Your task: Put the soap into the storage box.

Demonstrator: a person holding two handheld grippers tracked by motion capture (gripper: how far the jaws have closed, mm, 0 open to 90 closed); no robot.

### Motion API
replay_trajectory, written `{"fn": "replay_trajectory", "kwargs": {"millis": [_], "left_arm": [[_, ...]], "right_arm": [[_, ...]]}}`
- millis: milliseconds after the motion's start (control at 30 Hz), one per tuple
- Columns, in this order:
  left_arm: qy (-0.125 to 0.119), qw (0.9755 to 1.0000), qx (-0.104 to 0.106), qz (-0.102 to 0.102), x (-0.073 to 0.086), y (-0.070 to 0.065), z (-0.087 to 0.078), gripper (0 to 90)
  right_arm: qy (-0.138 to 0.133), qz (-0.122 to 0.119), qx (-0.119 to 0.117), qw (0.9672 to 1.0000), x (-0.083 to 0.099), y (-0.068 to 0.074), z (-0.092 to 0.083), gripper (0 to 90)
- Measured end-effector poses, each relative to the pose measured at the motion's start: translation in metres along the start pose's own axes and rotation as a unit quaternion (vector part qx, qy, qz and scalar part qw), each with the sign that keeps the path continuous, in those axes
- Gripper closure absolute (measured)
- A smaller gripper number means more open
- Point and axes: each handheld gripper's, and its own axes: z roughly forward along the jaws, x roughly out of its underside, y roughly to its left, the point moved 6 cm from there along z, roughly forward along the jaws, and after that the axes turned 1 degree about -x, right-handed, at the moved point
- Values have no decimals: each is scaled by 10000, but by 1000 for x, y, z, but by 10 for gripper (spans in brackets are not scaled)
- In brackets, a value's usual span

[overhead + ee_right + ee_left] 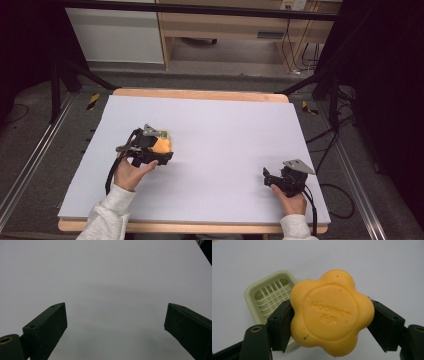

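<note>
Pale lilac table (pixel 210 125): bare surface runs wide beyond and to the right of the left gripper (pixel 159 148), its wooden edge showing along the far side. Right gripper (pixel 270 178) sits well apart, near the right front corner; in the right gripper view its jaws stand spread on nothing, bare top ahead of them. Green soap dish (pixel 265 293), slotted grid up, lies on the table just beyond the left gripper's left jaw, its long axis slanting away. Orange soap (pixel 330 312), flower-shaped with no clear long axis, stamped face toward the camera, clamped at two opposite sides between the left gripper's half-parted jaws, in front of the dish.
</note>
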Motion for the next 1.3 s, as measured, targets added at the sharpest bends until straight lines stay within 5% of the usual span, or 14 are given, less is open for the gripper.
{"fn": "replay_trajectory", "kwargs": {"millis": [1300], "left_arm": [[231, 9985, -321, -382, -6, 43, 33, 267]], "right_arm": [[12, -2, -21, 10000, 0, 0, 1, 50]]}}
